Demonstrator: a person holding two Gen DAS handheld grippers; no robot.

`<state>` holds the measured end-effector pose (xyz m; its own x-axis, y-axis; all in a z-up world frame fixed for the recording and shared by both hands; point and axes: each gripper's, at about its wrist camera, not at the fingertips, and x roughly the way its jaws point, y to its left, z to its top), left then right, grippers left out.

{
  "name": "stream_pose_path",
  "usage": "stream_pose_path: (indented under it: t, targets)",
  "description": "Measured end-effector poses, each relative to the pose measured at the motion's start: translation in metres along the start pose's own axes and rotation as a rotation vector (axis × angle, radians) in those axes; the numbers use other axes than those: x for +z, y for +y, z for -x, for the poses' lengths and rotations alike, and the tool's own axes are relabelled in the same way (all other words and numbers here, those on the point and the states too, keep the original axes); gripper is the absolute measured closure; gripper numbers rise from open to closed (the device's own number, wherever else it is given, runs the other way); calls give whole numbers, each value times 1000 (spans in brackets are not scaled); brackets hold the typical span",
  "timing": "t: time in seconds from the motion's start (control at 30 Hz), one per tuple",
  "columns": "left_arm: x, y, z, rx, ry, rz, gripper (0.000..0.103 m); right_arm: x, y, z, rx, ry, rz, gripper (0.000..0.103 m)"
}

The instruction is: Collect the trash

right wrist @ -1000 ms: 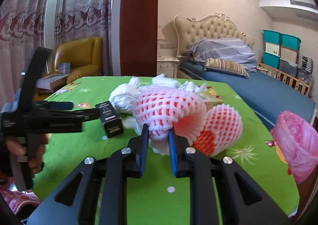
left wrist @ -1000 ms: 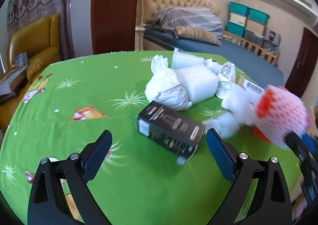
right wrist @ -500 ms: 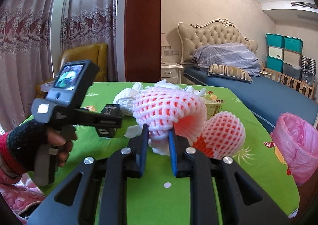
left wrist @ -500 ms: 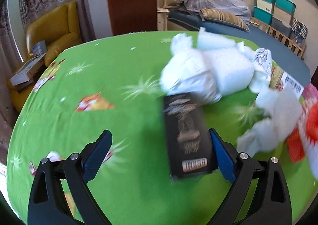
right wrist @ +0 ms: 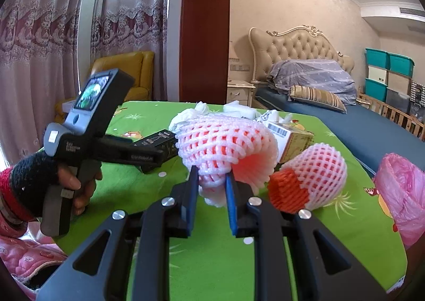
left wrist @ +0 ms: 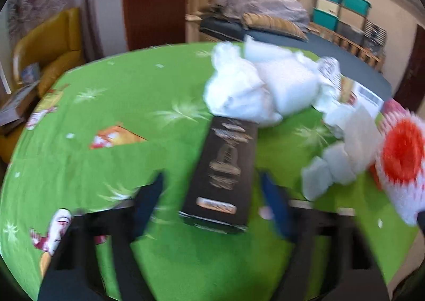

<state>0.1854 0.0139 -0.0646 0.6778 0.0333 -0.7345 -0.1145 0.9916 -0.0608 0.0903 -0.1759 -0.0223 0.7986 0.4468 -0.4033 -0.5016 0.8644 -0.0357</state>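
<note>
A black carton [left wrist: 223, 168] lies lengthwise on the green table [left wrist: 106, 104], between the fingers of my left gripper [left wrist: 211, 178]. Its jaws are closing and blurred, and a gap still shows beside the left pad. In the right wrist view the left gripper [right wrist: 156, 155], held by a gloved hand, reaches around the same carton [right wrist: 159, 141]. My right gripper [right wrist: 212, 184] is shut on a pink-and-white foam fruit net [right wrist: 225, 141], lifted just above the cloth. The net [left wrist: 401, 157] also shows at the right edge of the left wrist view.
A heap of crumpled white wrappers and foam [left wrist: 252, 88] lies behind the carton. A second foam net [right wrist: 313, 176] and a barcoded cardboard box [right wrist: 289, 136] sit to the right. A pink bag [right wrist: 401, 194] hangs at the table's right edge. A bed and a yellow armchair stand beyond.
The left fingers have swung inward from wide open to close beside the black carton, which now lies lengthwise between them. The right gripper still holds the foam net in place.
</note>
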Motion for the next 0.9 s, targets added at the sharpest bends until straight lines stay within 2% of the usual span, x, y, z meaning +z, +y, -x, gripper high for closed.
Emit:
stream_pose_path:
  t: [0.07,0.2,0.37,0.47,0.53,0.57,0.63,0.77,0.9]
  targets:
    - [-3,-2,8,-18,-23,-9,66,2,-3,9,-7,-28,-7,84]
    - [-11,-8,43,-46,-142,-36,66,8,-13,28,-29,-88,-19,84]
    - [-14,-26,74,-79,-241,-96,66,9,-21,35,-49,-98,-32,84]
    - [-16,-30,80,-90,-257,-115,65,14,-22,45,-20,-133,-30,82]
    - [-19,-30,80,-102,-248,-110,65,17,-21,39,6,-76,1,76]
    - [-20,-31,80,-106,-246,-106,65,19,-21,36,11,-59,6,69]
    - [-21,-32,80,-109,-242,-102,65,21,-21,38,-21,-93,-10,69]
    - [-25,-32,78,-110,-236,-103,65,25,-21,35,-33,-86,-11,68]
    - [-26,-29,77,-109,-238,-94,65,21,-19,31,-19,-42,-2,39]
